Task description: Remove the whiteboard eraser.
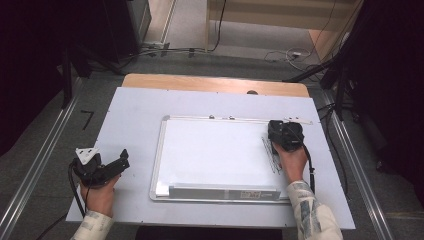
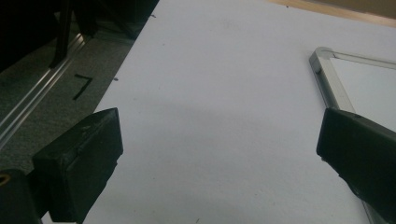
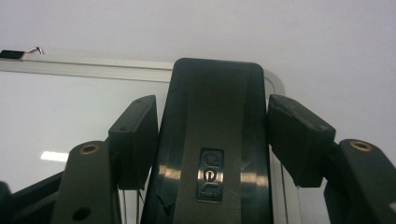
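High view, from left to right: the left gripper point(image 1: 111, 166) rests on the bare white table point(image 1: 130, 115) near its left edge, held in the person's left hand point(image 1: 100, 196), its jaws spread wide with nothing between them. In the left gripper view those two black jaws stand far apart over plain table, and the metal corner of the whiteboard point(image 2: 327, 74) lies ahead, just inside the jaw at the picture's right.

The whiteboard point(image 1: 210, 150) lies flat at the table's middle, a grey tray along its near edge. At its far right corner sits the right gripper point(image 1: 284, 135), pointed down, the person's right hand point(image 1: 292, 162) behind it.

In the right gripper view a dark eraser point(image 3: 215, 140) with an embossed logo stands between the jaws, lying on the whiteboard's right corner. The left pad touches its side; the right pad sits against or just beside its other side, so the jaws pinch the eraser or are a hair from it.
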{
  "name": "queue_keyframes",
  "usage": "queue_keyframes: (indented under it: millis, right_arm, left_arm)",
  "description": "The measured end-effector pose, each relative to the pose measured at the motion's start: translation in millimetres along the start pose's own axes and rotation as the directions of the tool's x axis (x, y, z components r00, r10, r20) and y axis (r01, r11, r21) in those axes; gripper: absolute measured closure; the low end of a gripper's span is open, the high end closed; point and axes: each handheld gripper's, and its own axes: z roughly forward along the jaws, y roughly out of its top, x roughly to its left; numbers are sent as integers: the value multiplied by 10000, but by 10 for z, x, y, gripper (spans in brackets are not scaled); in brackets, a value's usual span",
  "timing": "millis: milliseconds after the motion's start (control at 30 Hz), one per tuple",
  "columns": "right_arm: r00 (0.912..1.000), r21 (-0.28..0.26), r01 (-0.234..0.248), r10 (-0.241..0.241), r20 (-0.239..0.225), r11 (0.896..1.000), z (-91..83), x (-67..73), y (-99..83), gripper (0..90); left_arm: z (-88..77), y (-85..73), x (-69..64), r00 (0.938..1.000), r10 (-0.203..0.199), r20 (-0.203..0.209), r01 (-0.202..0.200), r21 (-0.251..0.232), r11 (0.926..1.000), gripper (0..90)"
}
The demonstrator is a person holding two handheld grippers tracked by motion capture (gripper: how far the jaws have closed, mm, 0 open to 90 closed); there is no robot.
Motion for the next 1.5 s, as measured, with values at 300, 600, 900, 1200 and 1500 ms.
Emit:
queue_keyframes:
  millis: [300,600,900,1200,1500]
  right_arm:
    - [10000,97,-75,75,14,9999,15,6,-3,352]
    - [9997,216,-216,214,84,9995,13,16,-1,360]
    - [9998,208,-136,133,146,9997,4,25,-2,374]
    - [9997,182,-43,39,232,9998,-5,38,-4,381]
    - [9999,120,-20,18,145,9999,-16,33,-10,383]
  left_arm:
    - [7,-3,5,10000,-77,-9,77,46,10000,5]
    - [7,-3,8,10000,-89,-2,89,81,9999,5]
    - [11,-4,15,9999,-169,11,169,139,9998,5]
    - [14,-3,22,9997,-259,43,258,172,9995,6]
    - [14,-1,29,9995,-296,72,294,155,9994,6]
